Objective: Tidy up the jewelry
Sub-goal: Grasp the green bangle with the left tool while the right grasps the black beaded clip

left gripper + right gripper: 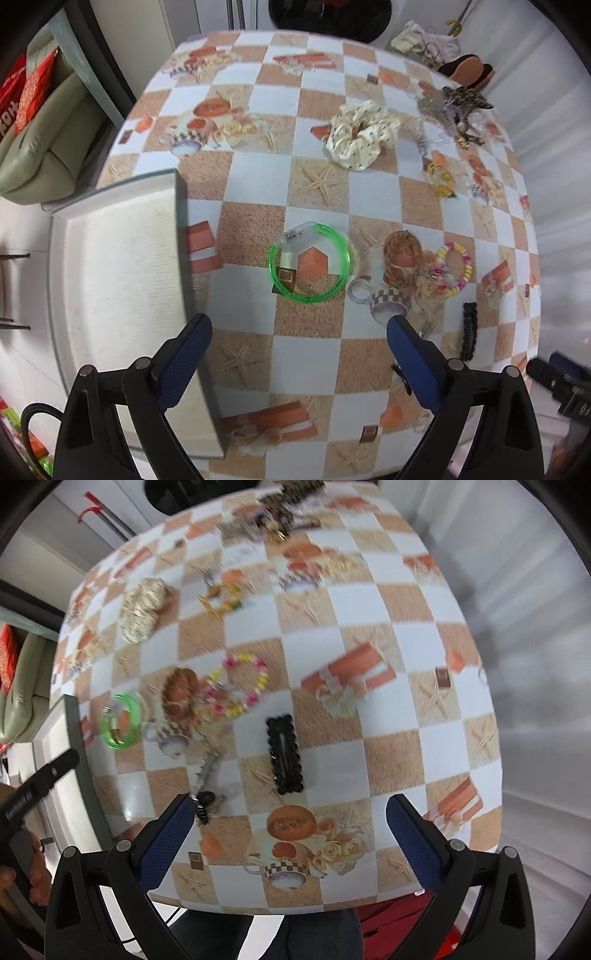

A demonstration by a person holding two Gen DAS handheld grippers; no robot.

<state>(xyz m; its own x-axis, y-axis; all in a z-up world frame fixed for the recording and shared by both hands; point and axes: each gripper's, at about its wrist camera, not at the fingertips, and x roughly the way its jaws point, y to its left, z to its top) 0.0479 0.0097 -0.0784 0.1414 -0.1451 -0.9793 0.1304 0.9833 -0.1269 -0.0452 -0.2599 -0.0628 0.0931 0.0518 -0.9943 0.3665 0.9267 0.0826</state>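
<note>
A green plastic bangle lies flat on the checked tablecloth, just ahead of my open left gripper. To its right rests a pastel bead bracelet, with a black hair clip nearer. A white tray sits at the left, under my left finger. In the right wrist view, my right gripper is open and empty above the table's near edge. The black hair clip lies just beyond it. The bead bracelet and green bangle are farther left.
A cream scrunchie, a yellow bracelet and a tangled pile of jewelry lie toward the far right of the table. A small dark charm with a chain rests near my right gripper's left finger. A green sofa stands beyond the table.
</note>
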